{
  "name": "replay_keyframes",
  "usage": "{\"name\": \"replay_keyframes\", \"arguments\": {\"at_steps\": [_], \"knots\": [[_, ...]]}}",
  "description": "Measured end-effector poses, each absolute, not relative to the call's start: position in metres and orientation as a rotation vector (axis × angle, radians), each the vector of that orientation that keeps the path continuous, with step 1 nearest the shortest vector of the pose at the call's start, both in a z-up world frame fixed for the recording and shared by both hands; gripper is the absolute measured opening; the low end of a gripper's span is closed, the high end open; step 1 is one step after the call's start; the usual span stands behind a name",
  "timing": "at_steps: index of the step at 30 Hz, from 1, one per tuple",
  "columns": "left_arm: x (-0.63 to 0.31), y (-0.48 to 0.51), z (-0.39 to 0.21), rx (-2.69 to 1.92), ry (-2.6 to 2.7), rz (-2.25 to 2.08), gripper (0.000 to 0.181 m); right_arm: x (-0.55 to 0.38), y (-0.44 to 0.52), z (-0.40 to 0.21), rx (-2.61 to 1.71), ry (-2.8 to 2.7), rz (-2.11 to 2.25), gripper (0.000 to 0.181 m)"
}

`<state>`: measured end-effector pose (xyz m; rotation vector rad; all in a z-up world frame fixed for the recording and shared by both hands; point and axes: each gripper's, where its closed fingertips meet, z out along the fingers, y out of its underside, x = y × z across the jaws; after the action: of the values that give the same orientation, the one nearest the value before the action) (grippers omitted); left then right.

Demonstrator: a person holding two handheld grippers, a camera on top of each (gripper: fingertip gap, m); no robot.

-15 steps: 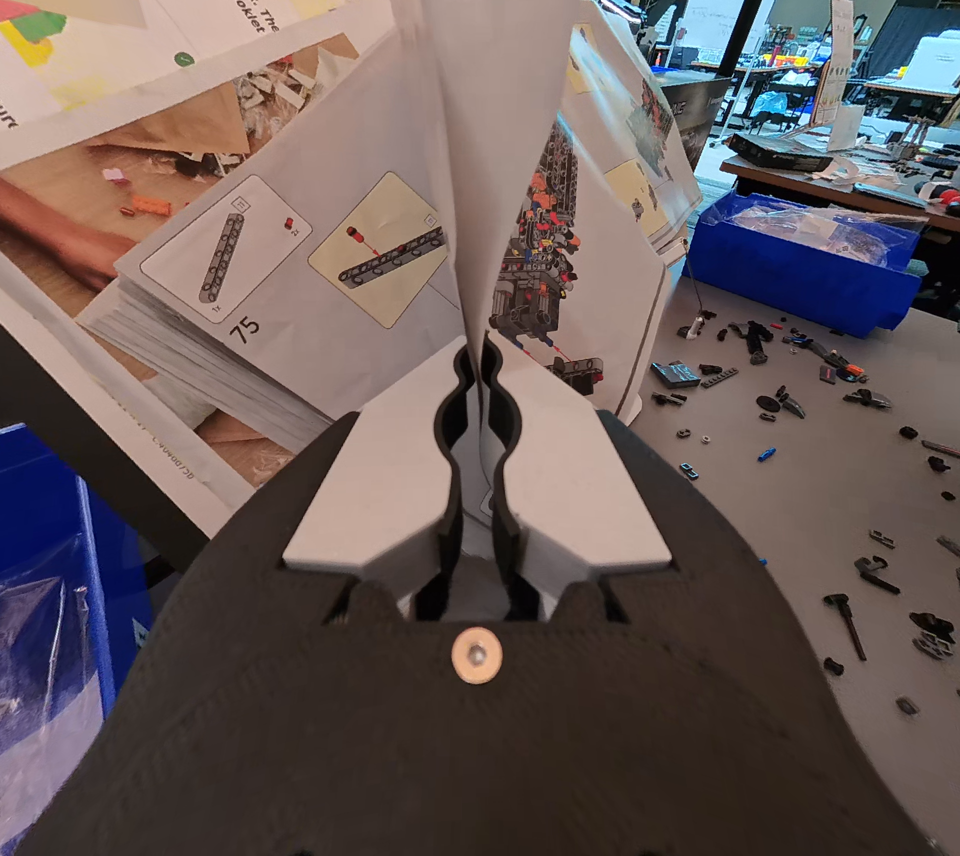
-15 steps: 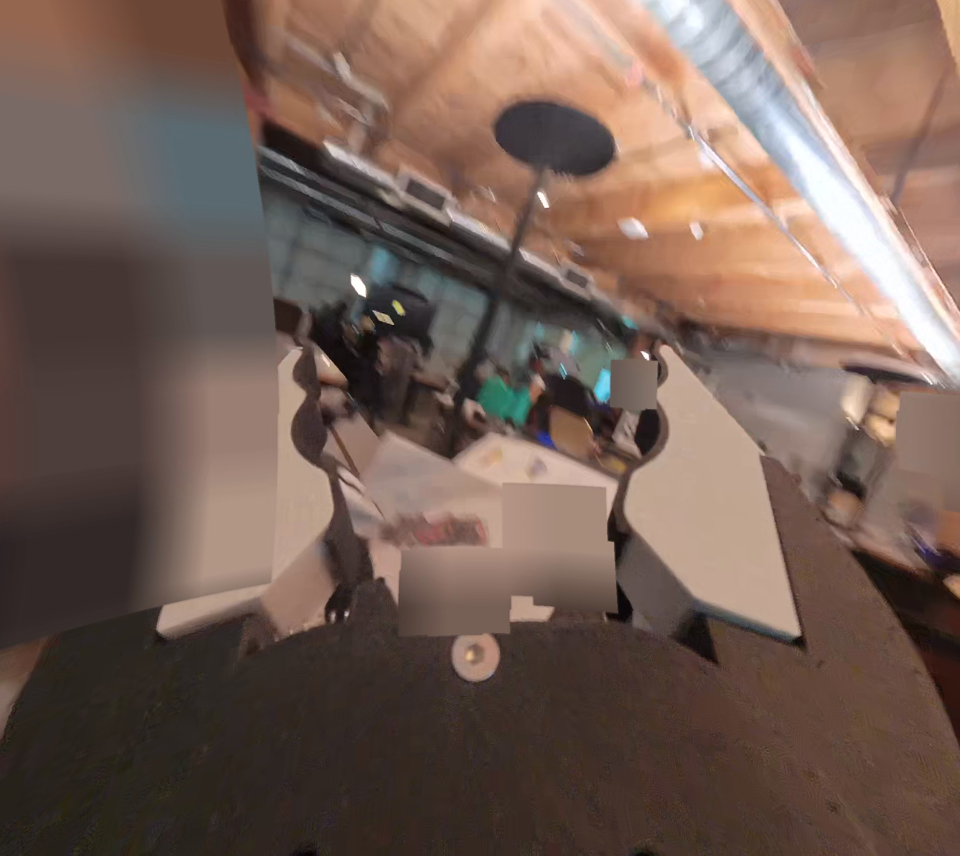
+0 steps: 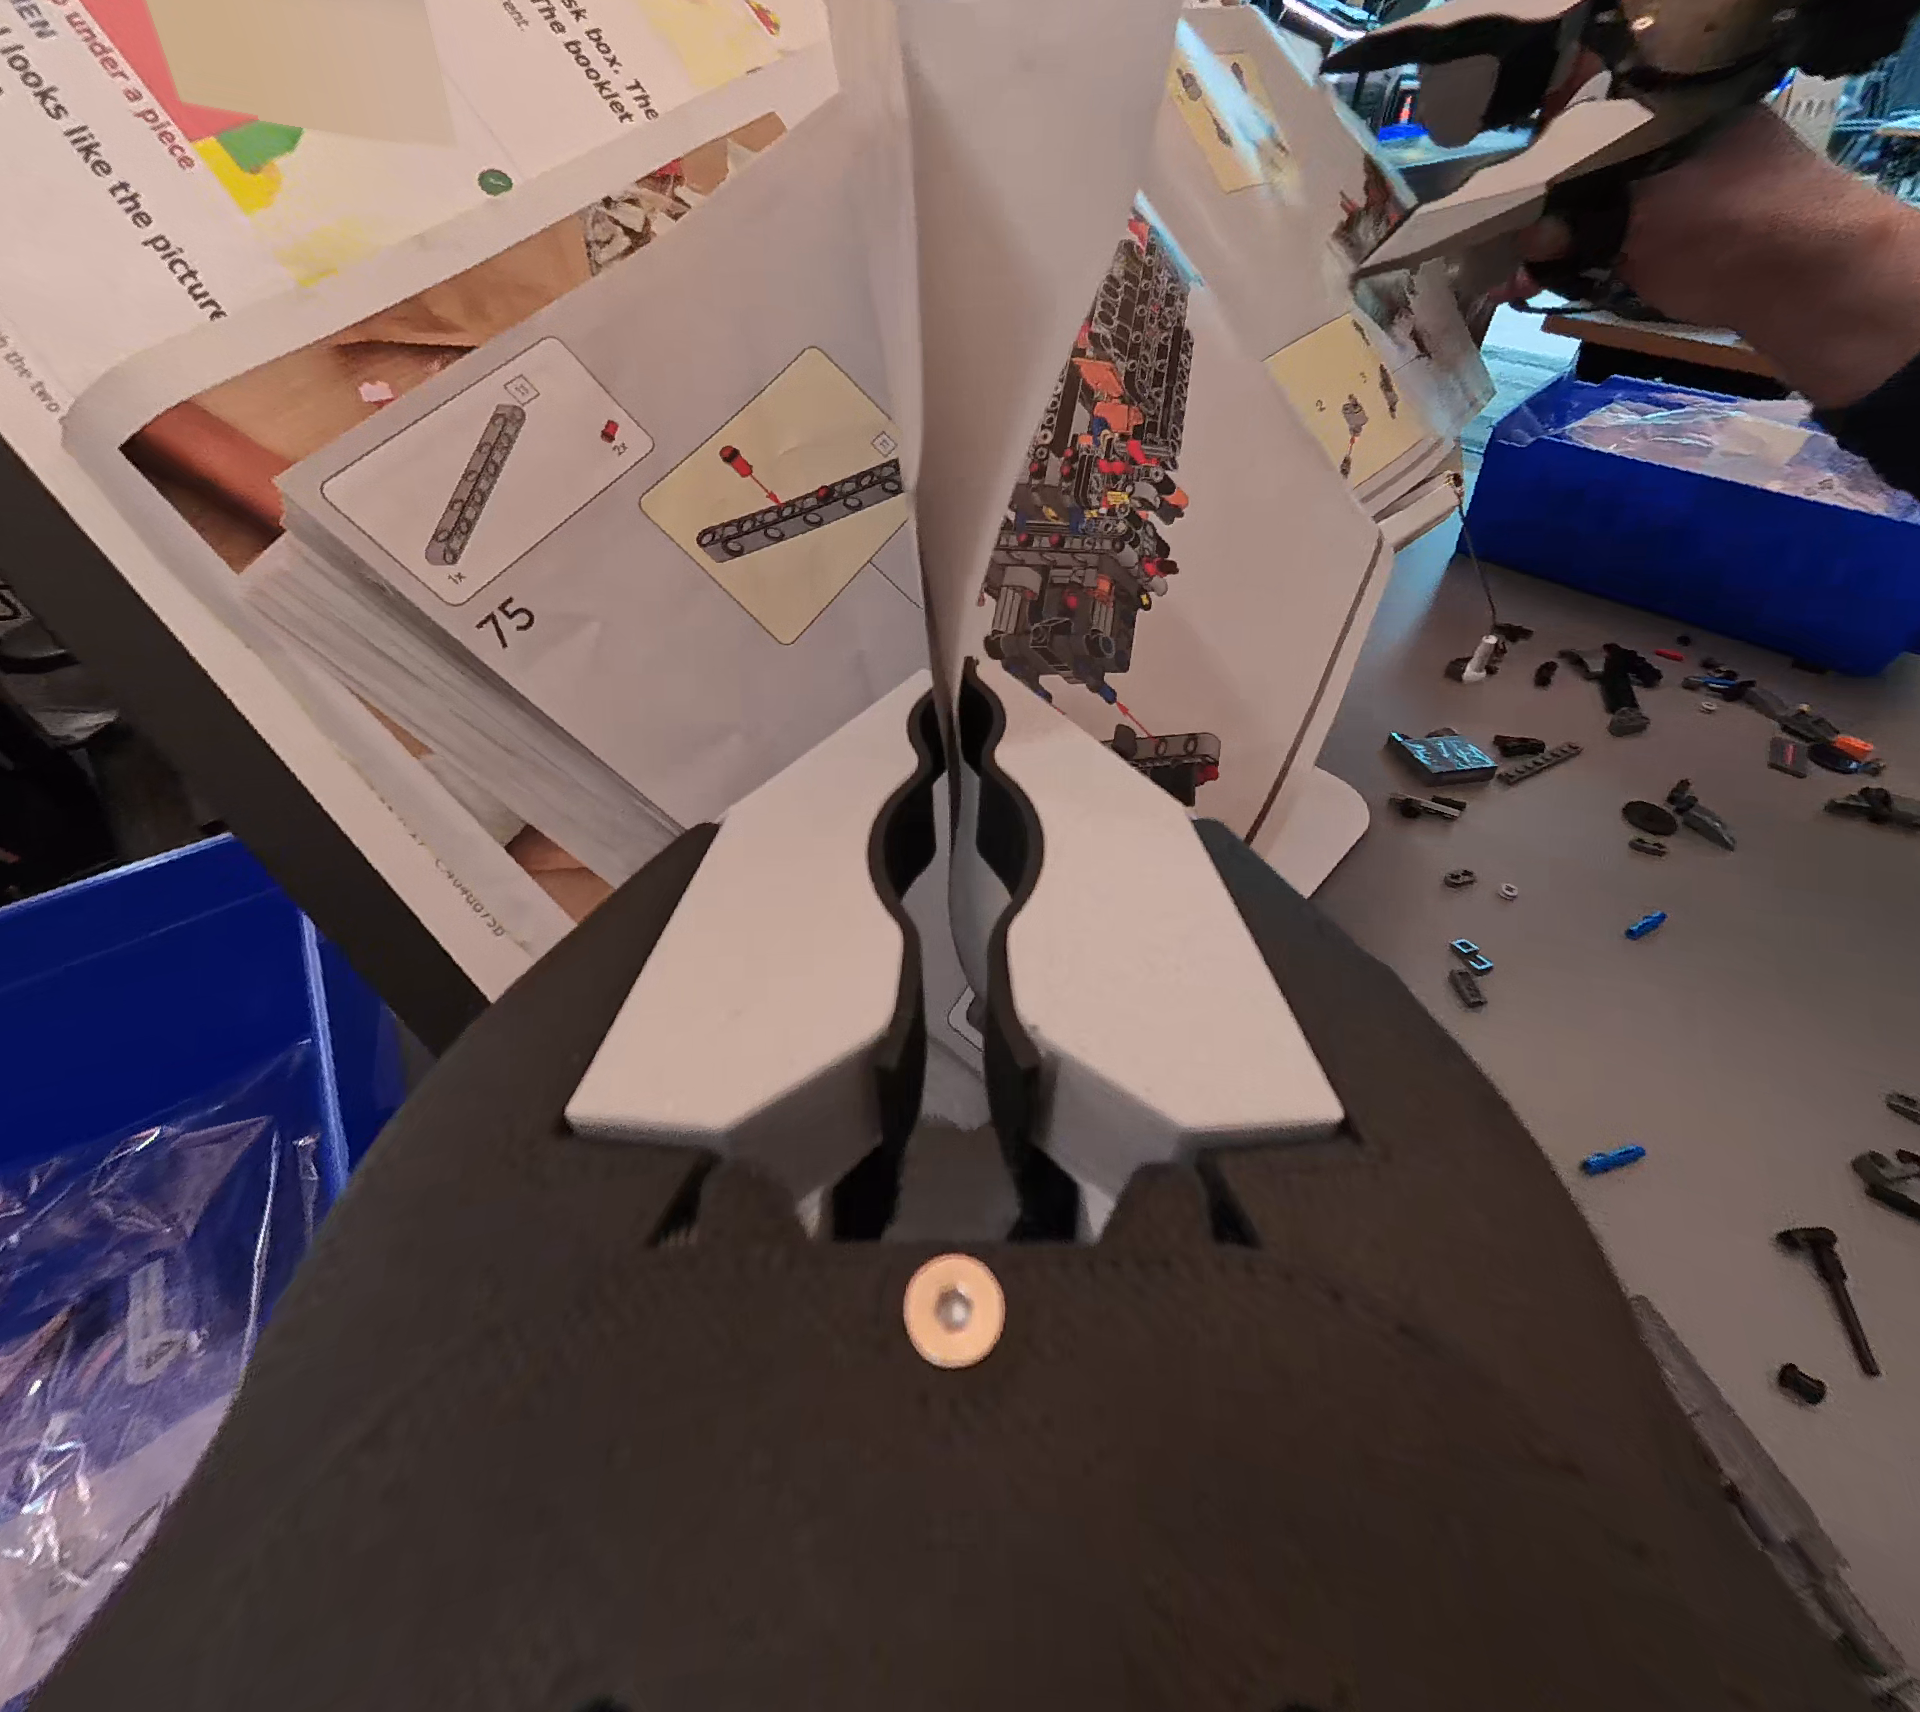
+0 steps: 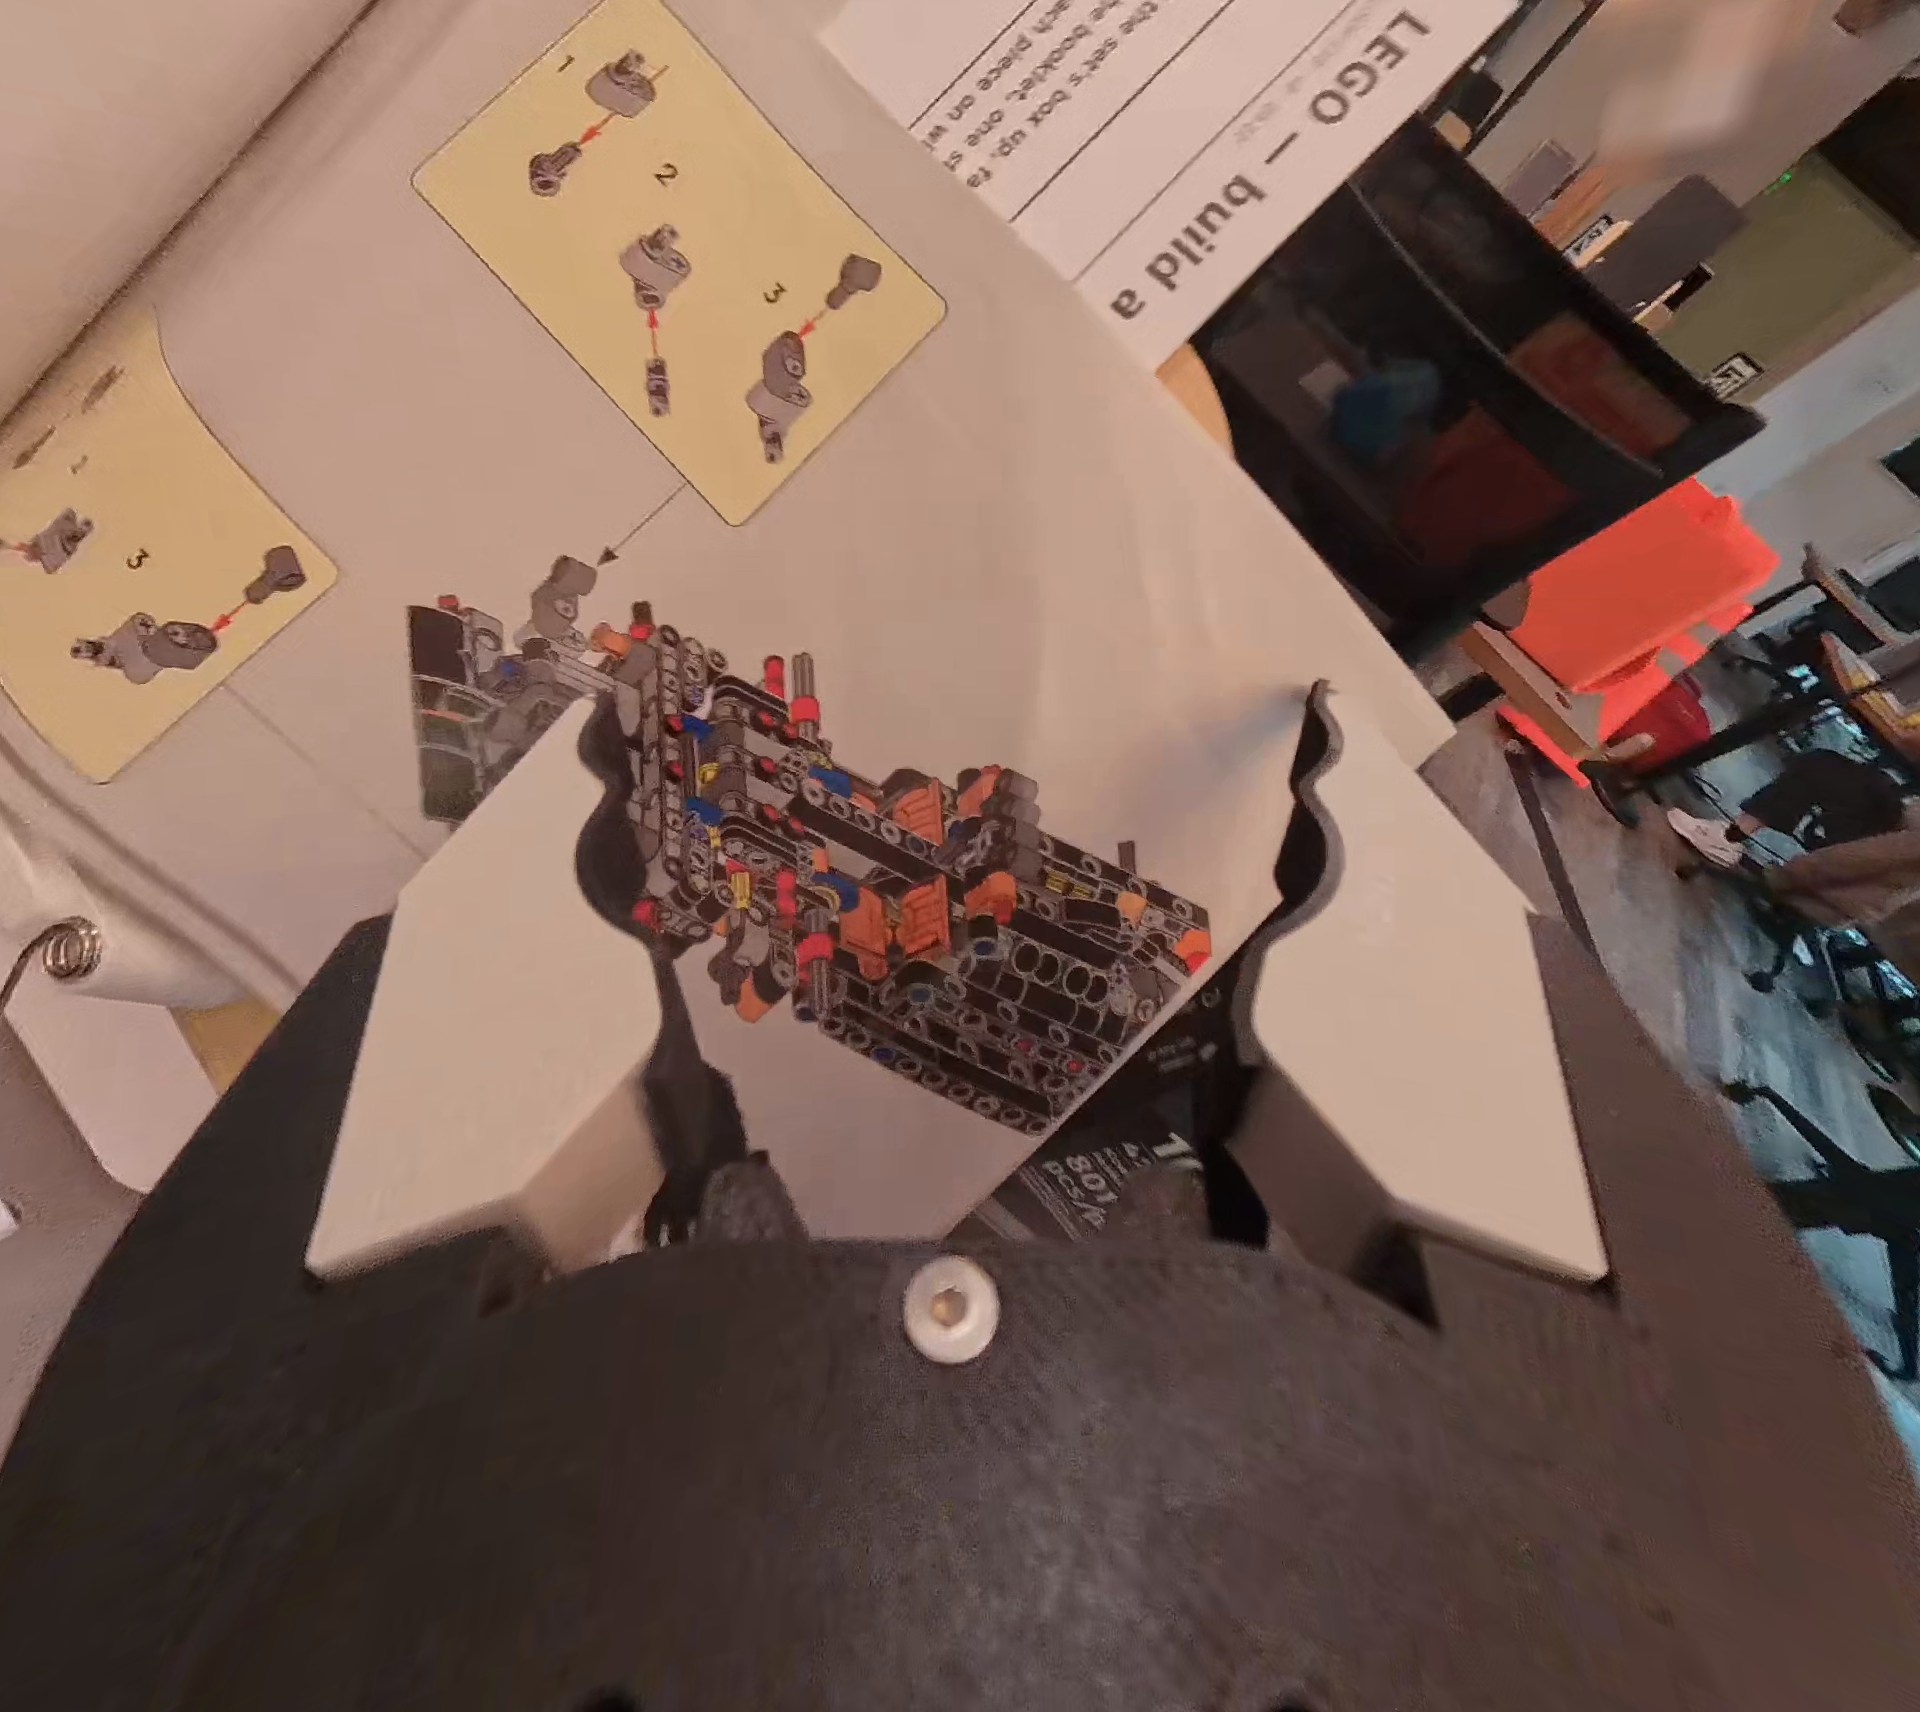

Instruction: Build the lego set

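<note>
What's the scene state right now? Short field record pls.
left claw: shut on a booklet page, page held upright
right claw: open, at the booklet's right-hand pages, nothing gripped
instruction booklet: open, propped upright
loose lego pieces: scattered on grey table, untouched
blue bin: behind the pieces, holds clear bags
</note>
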<state>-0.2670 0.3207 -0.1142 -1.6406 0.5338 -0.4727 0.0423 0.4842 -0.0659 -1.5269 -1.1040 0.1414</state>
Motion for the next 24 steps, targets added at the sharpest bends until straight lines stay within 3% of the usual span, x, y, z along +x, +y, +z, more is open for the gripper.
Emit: {"name": "replay_keyframes", "arguments": {"at_steps": [4, 8, 14, 15, 21, 24], "knots": [[-0.268, 0.321, -0.115, -1.64, 0.535, -0.487, 0.0, 0.037, 0.486, -0.069, -1.524, -1.116, 0.166, 0.116], [-0.267, 0.322, -0.117, -1.641, 0.532, -0.495, 0.0, 0.037, 0.482, -0.068, -1.492, -1.107, 0.145, 0.092], [-0.265, 0.32, -0.116, -1.642, 0.536, -0.502, 0.0, 0.031, 0.46, -0.075, -1.443, -1.247, 0.028, 0.006], [-0.265, 0.32, -0.116, -1.644, 0.537, -0.504, 0.0, 0.028, 0.455, -0.078, -1.456, -1.272, 0.038, 0.0], [-0.265, 0.32, -0.116, -1.644, 0.54, -0.513, 0.0, -0.013, 0.394, -0.073, -1.495, -1.358, 0.523, 0.0], [-0.264, 0.32, -0.118, -1.649, 0.54, -0.526, 0.0, -0.047, 0.355, -0.053, -1.433, -1.327, 0.896, 0.02]]}}
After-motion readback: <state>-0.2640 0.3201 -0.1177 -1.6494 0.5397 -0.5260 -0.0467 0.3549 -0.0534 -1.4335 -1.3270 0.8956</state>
